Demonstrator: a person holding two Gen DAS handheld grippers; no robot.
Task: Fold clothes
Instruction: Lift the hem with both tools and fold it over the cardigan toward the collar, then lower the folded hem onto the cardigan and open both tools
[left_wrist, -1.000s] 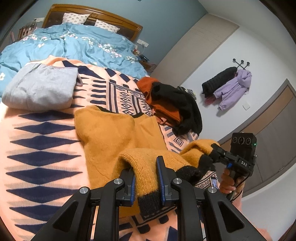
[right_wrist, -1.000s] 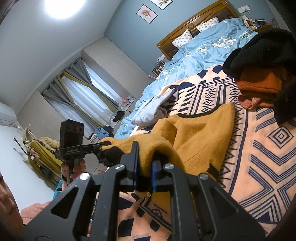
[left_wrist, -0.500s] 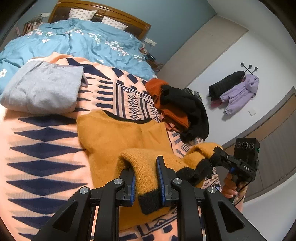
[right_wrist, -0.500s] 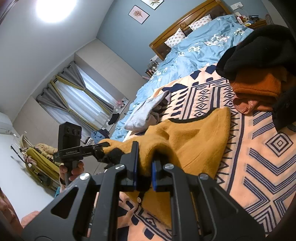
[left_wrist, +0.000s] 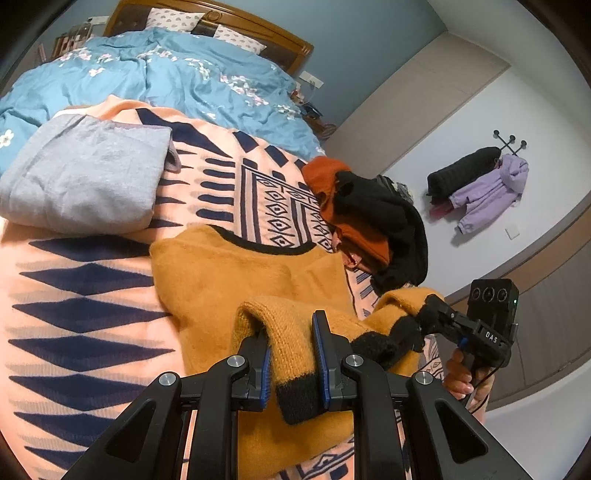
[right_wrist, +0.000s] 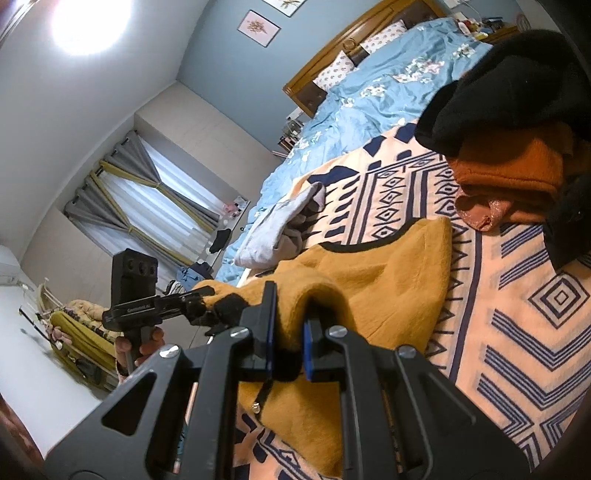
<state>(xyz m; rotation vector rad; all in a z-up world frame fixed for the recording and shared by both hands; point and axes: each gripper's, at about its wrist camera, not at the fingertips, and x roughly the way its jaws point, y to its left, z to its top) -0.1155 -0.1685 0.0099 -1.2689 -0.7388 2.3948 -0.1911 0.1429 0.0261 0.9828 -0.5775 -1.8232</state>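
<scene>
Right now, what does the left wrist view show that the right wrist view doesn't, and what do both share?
Only the left wrist view: coats on wall hooks, and the right gripper seen from outside.
Only the right wrist view: curtained window, ceiling light, framed picture, and the left gripper seen from outside.
Both: the mustard sweater with each gripper's jaws clamped on its black-trimmed edge, the folded grey garment, the orange and black clothes pile, the patterned blanket and the blue duvet.

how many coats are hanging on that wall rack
2: a black coat on the left side of the wall rack and a lilac coat on the right, low against it. Something pinkish below them may be a third garment.
</scene>
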